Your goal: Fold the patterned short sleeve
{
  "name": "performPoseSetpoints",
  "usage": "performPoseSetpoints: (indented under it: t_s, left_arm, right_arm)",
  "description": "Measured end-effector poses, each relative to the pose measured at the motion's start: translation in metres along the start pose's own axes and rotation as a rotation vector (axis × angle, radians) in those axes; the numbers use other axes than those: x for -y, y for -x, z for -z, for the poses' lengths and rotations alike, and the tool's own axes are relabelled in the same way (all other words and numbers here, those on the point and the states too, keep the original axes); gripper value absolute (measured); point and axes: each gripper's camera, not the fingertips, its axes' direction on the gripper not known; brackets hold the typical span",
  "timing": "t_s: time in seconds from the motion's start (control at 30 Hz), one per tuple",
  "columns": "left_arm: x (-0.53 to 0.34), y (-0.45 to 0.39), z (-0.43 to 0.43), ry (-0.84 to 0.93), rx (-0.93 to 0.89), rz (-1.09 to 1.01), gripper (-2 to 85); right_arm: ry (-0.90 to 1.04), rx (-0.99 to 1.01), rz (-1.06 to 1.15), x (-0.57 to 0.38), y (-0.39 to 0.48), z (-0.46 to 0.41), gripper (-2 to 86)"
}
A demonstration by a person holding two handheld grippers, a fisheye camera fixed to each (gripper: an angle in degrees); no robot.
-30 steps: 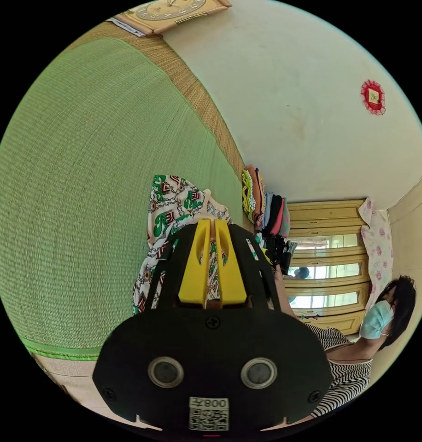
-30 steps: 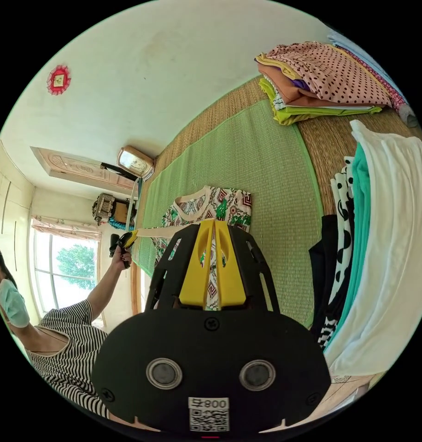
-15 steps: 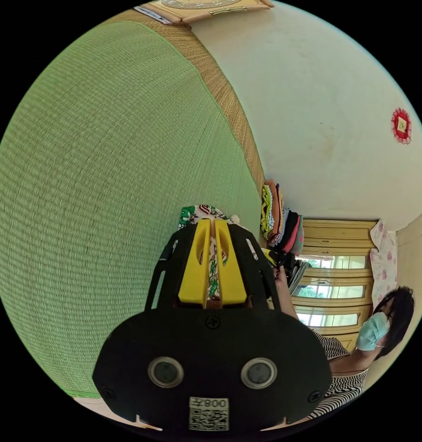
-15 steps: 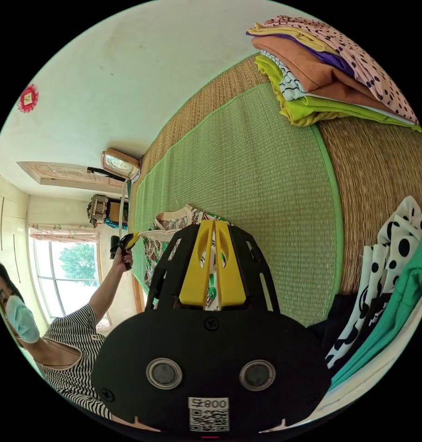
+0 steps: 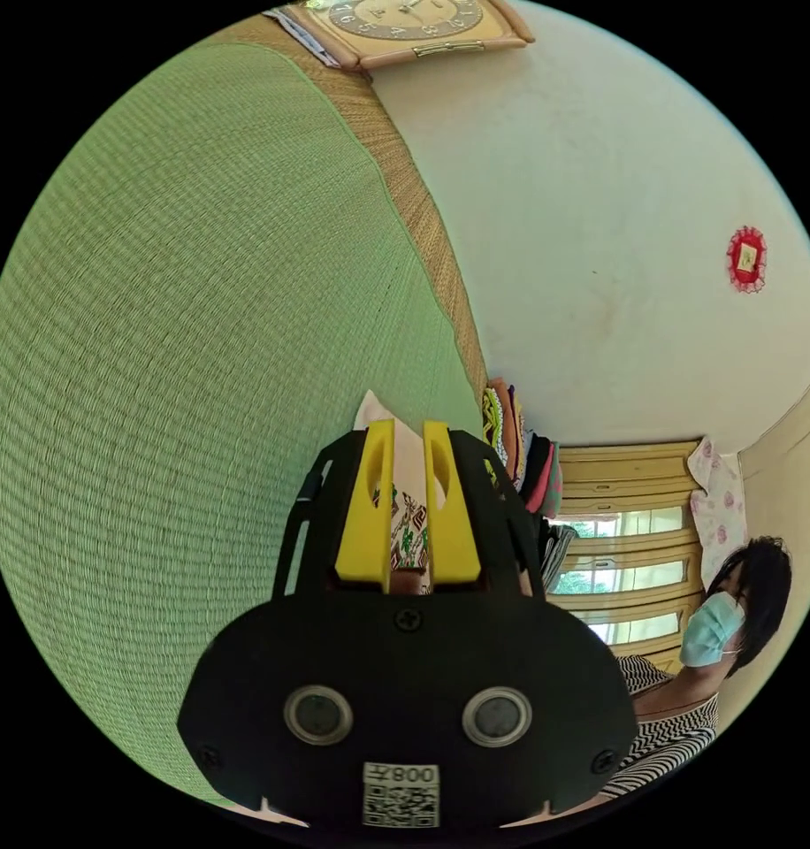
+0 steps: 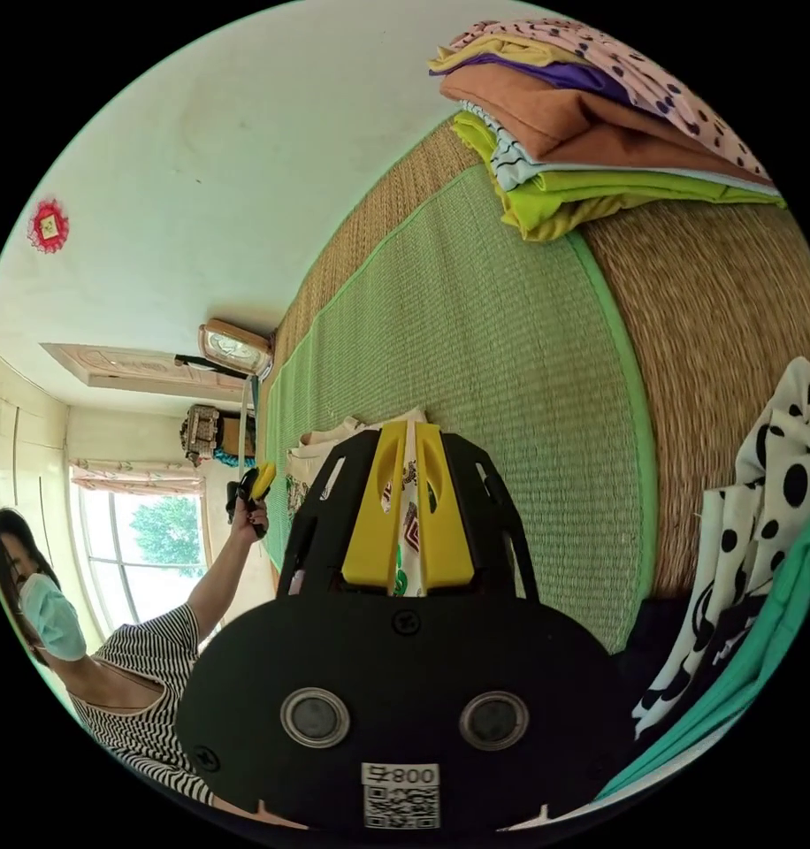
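The patterned short sleeve shirt (image 5: 407, 531) lies low on the green mat (image 5: 202, 309). Its cream edge pokes up between the yellow jaws of my left gripper (image 5: 408, 429), which stand apart, open around the cloth. In the right gripper view, the shirt (image 6: 321, 440) is bunched just above the mat (image 6: 476, 354). My right gripper (image 6: 408, 432) is shut on a printed fold of it. The left gripper (image 6: 263, 482) shows there too, held in a hand at the shirt's far end.
A stack of folded clothes (image 6: 599, 133) sits on the straw mat (image 6: 732, 301) past the green one. Loose garments, one spotted (image 6: 767, 531), pile beside my right gripper. The person (image 6: 113, 672) stands by a window. A clock (image 5: 405, 22) leans on the wall.
The left gripper's jaws have parted, letting go of the shirt. Both grippers came down toward the mat, and the shirt now shows as a smaller, bunched shape.
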Motion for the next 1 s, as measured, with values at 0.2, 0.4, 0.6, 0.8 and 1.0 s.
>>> performPoseSetpoints:
  t_s: [0.2, 0.4, 0.6, 0.8, 1.0]
  left_arm:
    - [-0.022, -0.059, -0.062, 0.161, 0.197, -0.263, 7.8]
    - [-0.033, -0.107, -0.148, 0.249, 0.507, -0.477, 8.1]
    - [-0.044, -0.118, -0.193, 0.249, 0.718, -0.557, 3.1]
    - [-0.052, -0.121, -0.199, 0.224, 0.652, -0.543, 1.1]
    - [-0.063, -0.134, -0.193, 0.161, 0.612, -0.582, 0.9]
  right_arm:
    - [-0.06, -0.078, 0.16, -0.026, 0.054, -0.015, 4.2]
    - [0.091, -0.374, 0.359, -0.044, 0.124, -0.111, 5.4]
    - [0.128, -0.638, 0.449, -0.055, 0.146, -0.17, 4.1]
    - [0.094, -0.647, 0.472, -0.065, 0.151, -0.182, 1.2]
    - [0.066, -0.593, 0.463, -0.078, 0.154, -0.175, 0.5]
